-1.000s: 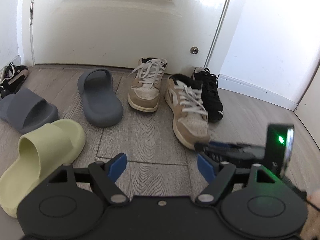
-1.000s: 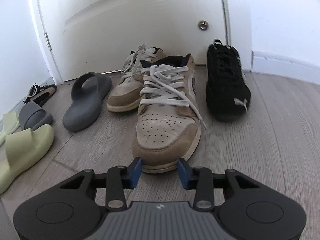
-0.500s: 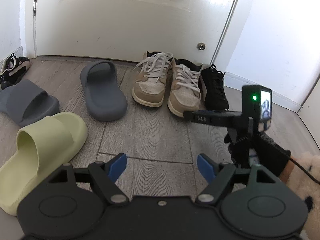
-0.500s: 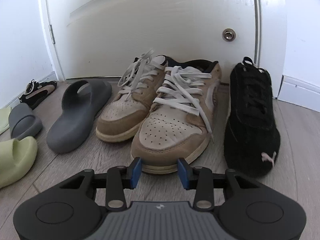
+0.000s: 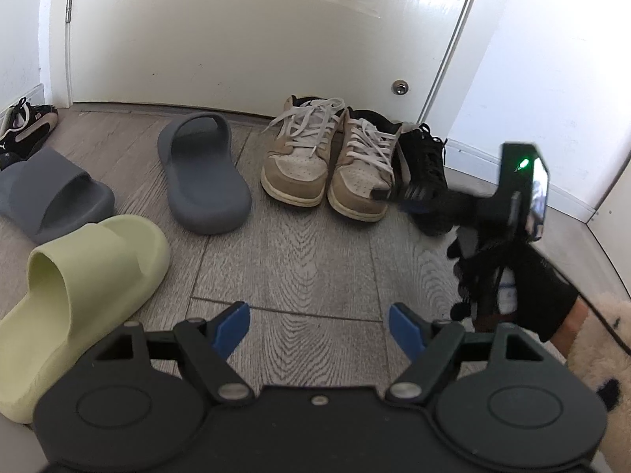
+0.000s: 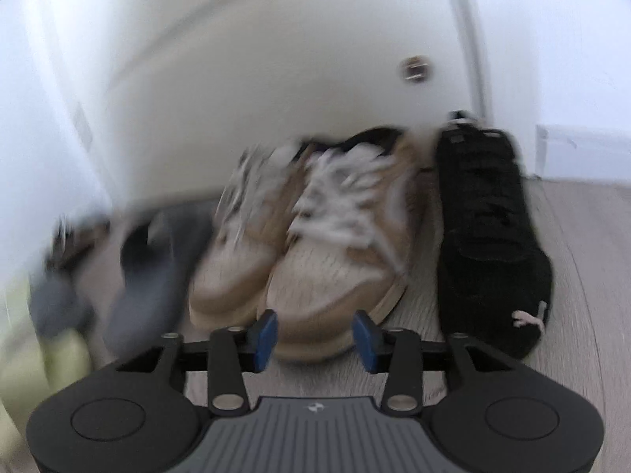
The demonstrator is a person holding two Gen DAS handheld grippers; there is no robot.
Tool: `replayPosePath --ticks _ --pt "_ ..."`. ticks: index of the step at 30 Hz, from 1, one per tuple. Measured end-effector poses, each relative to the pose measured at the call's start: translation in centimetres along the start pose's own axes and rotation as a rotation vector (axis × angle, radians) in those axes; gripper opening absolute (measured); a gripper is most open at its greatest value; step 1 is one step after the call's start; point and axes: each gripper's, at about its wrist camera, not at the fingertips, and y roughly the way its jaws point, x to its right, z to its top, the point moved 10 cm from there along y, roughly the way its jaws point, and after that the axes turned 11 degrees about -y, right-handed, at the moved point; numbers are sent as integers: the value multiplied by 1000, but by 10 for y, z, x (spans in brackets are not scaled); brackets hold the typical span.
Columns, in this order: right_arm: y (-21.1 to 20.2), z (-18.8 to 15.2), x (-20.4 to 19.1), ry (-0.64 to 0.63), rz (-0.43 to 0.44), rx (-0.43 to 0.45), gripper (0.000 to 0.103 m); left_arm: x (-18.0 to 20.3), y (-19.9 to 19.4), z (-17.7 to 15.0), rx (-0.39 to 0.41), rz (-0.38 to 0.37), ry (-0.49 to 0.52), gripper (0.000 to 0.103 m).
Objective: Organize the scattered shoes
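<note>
Two tan lace-up sneakers stand side by side against the white door, the left one [image 5: 295,165] and the right one [image 5: 361,173] [image 6: 335,260]. A black sneaker [image 5: 428,165] [image 6: 489,228] lies just to their right. My right gripper [image 6: 315,335] sits at the right tan sneaker's toe; its jaws are opening, the toe is still between them, and the pads stand off it. That view is motion-blurred. My left gripper [image 5: 319,329] hangs open over bare floor with nothing between its fingers. In the left wrist view the right gripper [image 5: 398,197] reaches in from the right.
A dark grey slide [image 5: 201,173] lies left of the tan pair. Its mate [image 5: 51,193] and a pale green slide [image 5: 79,287] lie nearer at the left. A black and pink sneaker [image 5: 27,126] sits by the left wall. A gloved hand [image 5: 520,283] holds the right gripper.
The right tan sneaker went from angled and apart to parallel beside its mate at the door. The right gripper's jaws, narrow around its toe before, now stand wider. The left gripper stayed open.
</note>
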Motion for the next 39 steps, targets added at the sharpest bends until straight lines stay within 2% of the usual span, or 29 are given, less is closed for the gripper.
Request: replayPosePath --ticks 3,8,11,16,21,23,26,30,35,39 --pt "14 14 12 -3 -62 7 65 -3 3 0 -7 0 -12 79" --pt "44 30 21 -42 -77 10 65 -7 2 1 -4 9 -13 79" --pt "56 39 16 -99 -53 27 65 -12 5 2 -7 14 -30 79" --pt "61 47 4 -277 -35 32 64 -19 10 4 -11 13 -63 79" --pt "58 47 6 -282 -17 18 65 -26 9 11 17 38 -68 79" --pt "47 42 3 -258 -43 22 69 -36 3 18 49 67 -78 79" --pt "17 24 -8 -181 -77 48 80 -55 -3 25 84 117 -97 79" --pt "-22 -9 -29 -73 -80 67 84 -84 -16 38 136 185 -115 78" --pt "-63 -62 -64 24 -54 -14 86 -129 -40 52 203 314 -122 78" --pt "-71 -77 -86 -3 -19 -58 86 -166 -56 57 238 385 -136 78"
